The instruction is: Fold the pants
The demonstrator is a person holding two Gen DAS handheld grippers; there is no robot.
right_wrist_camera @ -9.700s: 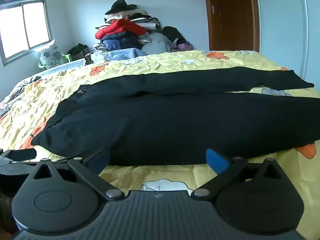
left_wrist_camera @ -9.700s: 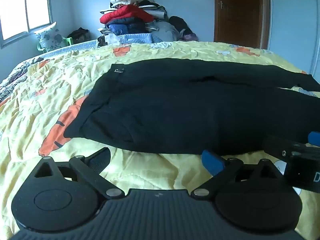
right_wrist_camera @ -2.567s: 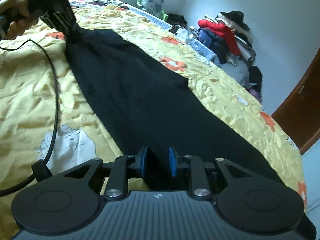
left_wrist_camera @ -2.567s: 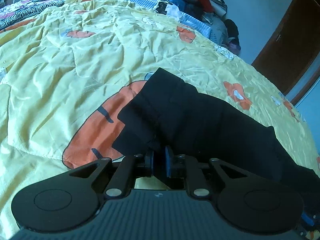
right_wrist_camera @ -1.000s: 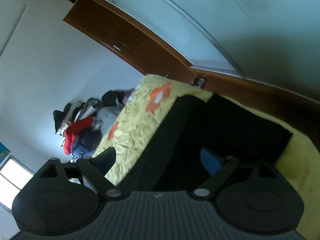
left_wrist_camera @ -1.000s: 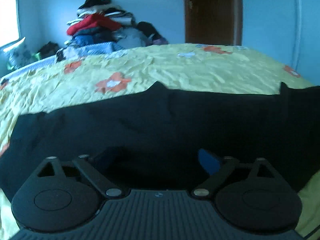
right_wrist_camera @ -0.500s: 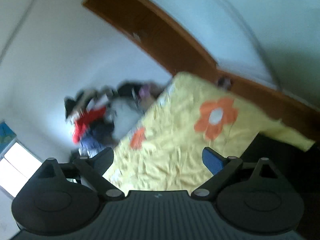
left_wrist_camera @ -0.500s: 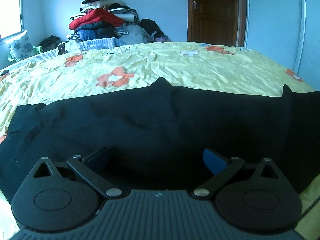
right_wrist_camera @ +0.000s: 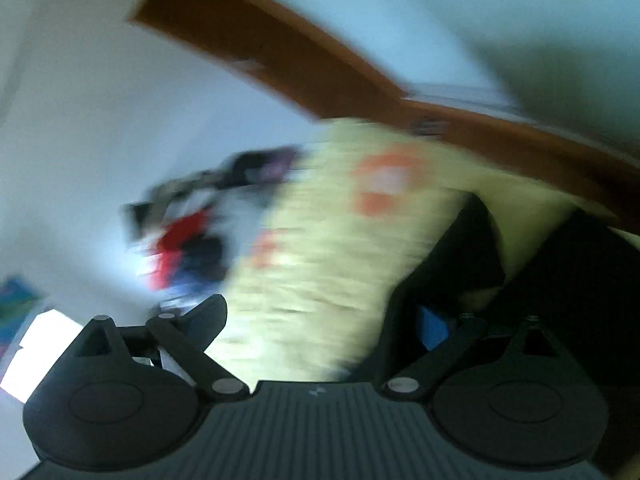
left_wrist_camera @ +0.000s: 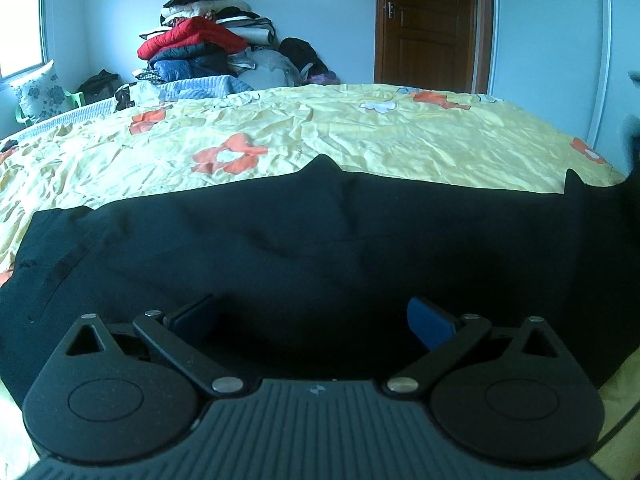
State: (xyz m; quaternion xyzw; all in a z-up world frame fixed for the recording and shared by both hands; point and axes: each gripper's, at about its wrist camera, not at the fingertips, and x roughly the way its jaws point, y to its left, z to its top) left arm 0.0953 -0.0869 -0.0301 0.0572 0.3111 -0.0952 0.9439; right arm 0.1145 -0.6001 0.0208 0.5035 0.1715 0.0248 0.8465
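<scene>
The black pants (left_wrist_camera: 312,248) lie spread in a wide band across the near side of the bed (left_wrist_camera: 320,128), on its yellow flowered cover, and they look to me like one leg has been laid over the other lengthwise, so the first fold seems done; the shorter folds that would bring the band into a compact stack look still to do. The left gripper (left_wrist_camera: 312,316) hangs just over the near edge of the cloth with its jaws spread wide and nothing between them. The right gripper (right_wrist_camera: 320,320) also has its jaws wide apart and empty, but its view is tilted and badly smeared, so I can only make out black cloth off toward four o'clock and the pile of clothes (left_wrist_camera: 208,48) as a blur at nine o'clock. How many layers the pants really have I cannot tell, the fabric being so dark. Their right end runs out of the left view at three o'clock, behind a dark blurred shape.
</scene>
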